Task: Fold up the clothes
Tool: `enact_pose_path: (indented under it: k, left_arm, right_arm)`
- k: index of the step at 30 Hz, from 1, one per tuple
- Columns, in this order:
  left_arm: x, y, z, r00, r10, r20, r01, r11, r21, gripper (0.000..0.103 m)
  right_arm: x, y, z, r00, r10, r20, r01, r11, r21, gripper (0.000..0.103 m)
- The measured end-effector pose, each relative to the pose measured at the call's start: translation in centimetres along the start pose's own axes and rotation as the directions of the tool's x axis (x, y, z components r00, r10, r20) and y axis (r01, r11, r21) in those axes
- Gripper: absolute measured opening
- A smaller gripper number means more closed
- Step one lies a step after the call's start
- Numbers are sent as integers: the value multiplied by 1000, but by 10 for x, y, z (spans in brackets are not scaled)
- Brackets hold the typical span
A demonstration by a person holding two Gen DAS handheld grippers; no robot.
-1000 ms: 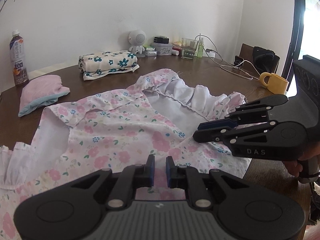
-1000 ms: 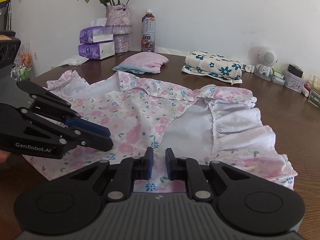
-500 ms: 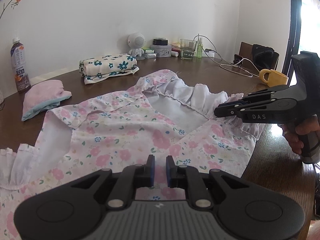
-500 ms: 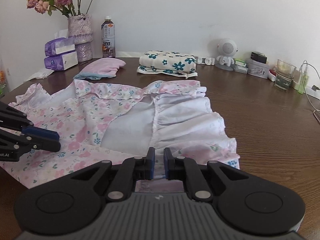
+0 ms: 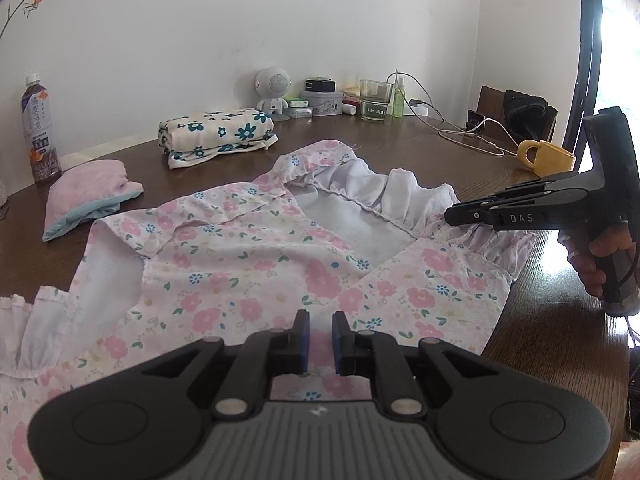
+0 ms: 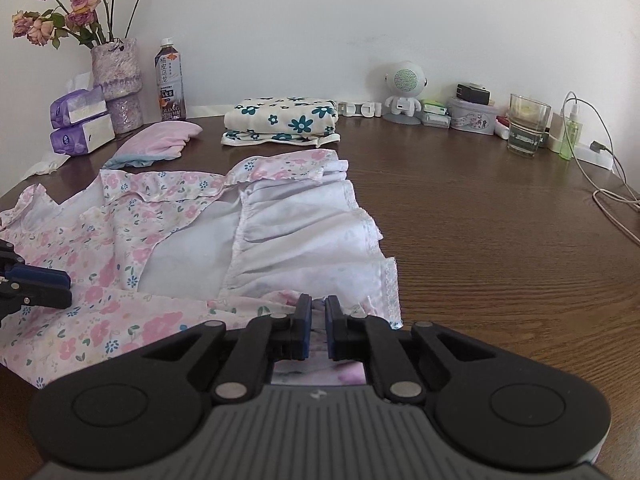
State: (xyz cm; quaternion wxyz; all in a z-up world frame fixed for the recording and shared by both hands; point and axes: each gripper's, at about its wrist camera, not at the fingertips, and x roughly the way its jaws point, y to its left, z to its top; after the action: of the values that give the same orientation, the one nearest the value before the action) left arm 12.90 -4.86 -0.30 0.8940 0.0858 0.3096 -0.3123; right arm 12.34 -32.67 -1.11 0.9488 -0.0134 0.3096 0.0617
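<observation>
- A thin pink floral cotton garment with white ruffled trim (image 5: 248,264) lies spread, partly folded, across the near half of the dark wooden tabletop (image 6: 500,216).
- Judged light, limp and prone to sagging, it wants holding at hems or corners, not mid-panel.
- The left tongs (image 5: 319,336) sit nearly together on its near hem, seemingly pinching it.
- The right tongs (image 6: 318,330) are closing on the ruffled near-right corner, with cloth between the pads.

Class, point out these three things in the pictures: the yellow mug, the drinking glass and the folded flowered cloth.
yellow mug (image 5: 549,157), left wrist view, its side wall.
drinking glass (image 6: 527,125), right wrist view, mid-body.
folded flowered cloth (image 6: 280,117), right wrist view, top face.
</observation>
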Motion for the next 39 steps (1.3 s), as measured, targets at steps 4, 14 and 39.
enact_pose_path:
  k: [4,14,39]
  left_arm:
    - [0,0,0,1000,0,1,0,1000,0,11]
    - [0,-1,0,1000,5,2,-5,1000,-2,11]
    - [-1,-6,-1,1000,27,5,-27,999,23,12]
  right_arm:
    - [0,2,1,1000,-24,3,24,1000,-6,5]
    - [-25,4,5,993,-88,74,87,996,13,7]
    - [5,97,5,980,199,-26,-201,969,-147,7]
